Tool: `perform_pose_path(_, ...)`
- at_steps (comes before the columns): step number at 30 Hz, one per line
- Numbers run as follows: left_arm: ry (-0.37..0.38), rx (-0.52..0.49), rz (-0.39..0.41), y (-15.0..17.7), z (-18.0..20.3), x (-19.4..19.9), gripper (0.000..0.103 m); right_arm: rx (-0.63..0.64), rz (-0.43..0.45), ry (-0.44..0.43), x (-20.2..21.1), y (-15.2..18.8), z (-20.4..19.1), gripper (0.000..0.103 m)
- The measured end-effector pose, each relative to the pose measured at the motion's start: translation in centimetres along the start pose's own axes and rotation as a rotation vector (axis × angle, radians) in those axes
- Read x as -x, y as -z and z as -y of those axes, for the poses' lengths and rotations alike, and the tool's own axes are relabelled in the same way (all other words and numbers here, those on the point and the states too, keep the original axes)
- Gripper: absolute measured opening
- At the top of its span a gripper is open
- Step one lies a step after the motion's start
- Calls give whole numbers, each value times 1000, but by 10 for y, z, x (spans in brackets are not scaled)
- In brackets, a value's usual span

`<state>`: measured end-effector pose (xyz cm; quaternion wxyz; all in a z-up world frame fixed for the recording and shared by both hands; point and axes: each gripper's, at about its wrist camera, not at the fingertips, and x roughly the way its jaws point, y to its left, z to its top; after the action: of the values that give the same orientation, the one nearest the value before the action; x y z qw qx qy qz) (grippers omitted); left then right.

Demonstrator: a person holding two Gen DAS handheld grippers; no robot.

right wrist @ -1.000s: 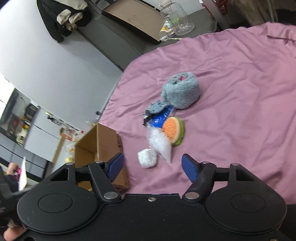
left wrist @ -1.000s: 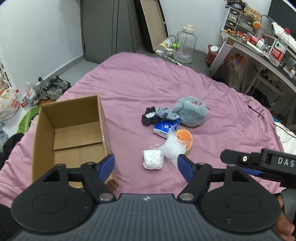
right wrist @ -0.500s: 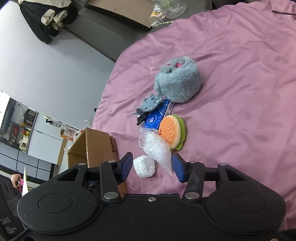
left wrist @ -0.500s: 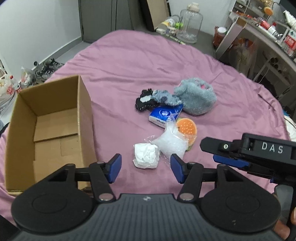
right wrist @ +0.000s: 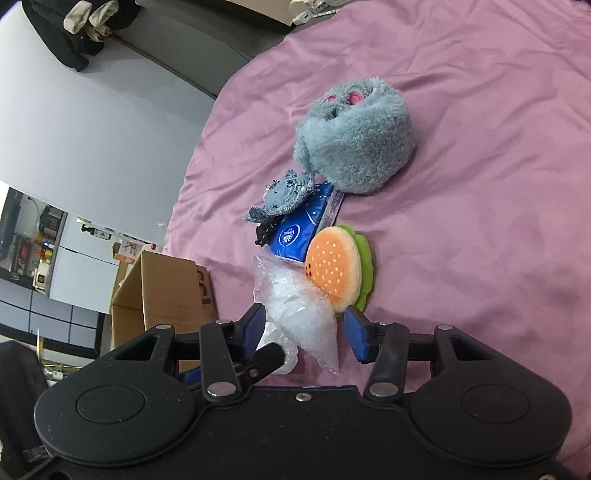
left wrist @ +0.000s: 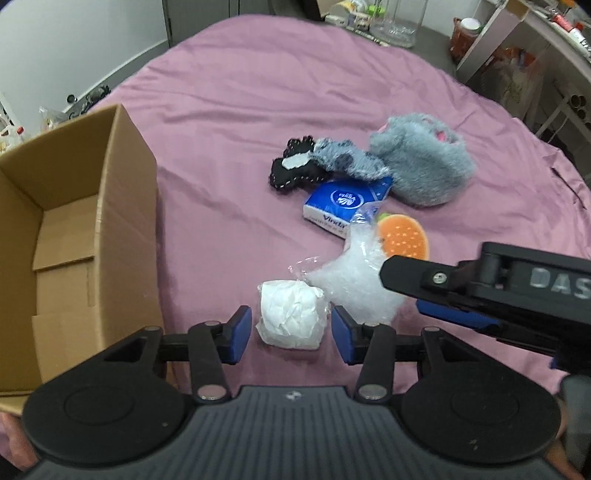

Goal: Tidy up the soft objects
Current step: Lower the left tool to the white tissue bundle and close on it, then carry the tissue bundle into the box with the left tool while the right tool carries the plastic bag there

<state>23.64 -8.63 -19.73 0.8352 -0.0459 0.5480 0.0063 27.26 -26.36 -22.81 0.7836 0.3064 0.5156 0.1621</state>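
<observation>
On the purple bedsheet (left wrist: 258, 92) lie a white paper wad (left wrist: 291, 314), a clear plastic bag (left wrist: 354, 280), a burger plush (left wrist: 404, 236), a blue tissue pack (left wrist: 343, 205), a black plush (left wrist: 291, 170), a denim plush (left wrist: 347, 162) and a grey furry plush (left wrist: 424, 166). My left gripper (left wrist: 291, 334) straddles the white wad. Its jaws are closing, with small gaps still showing at both pads. My right gripper (right wrist: 304, 334) straddles the clear plastic bag (right wrist: 299, 321) just short of the burger plush (right wrist: 334, 271), pads not visibly pressing. It enters the left wrist view from the right.
An open cardboard box (left wrist: 125, 206) stands on the sheet to the left, with only its bottom flaps showing inside. Beyond the bed are a desk with clutter (left wrist: 546, 22), a large clear jar (left wrist: 402, 22) and shoes on the floor.
Both grippers have dropped closer to the pile and their jaws have narrowed. The left now has the white wad between its fingers, and the right has the plastic bag.
</observation>
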Motion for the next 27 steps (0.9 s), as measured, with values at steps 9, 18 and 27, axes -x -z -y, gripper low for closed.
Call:
perform_pose_path(9,-14,11,-30,-1,-2,-23,45,9,-28,-38,-10,-5,3,33)
perform_pose_path(18,4,-6,12,0,-2,-4,43,43,-3,-50,-4,-3,-5,15)
perform_pose_path(27,23,-15,77,-3,-12,34,43,88,62,-72,16,4,-21,13)
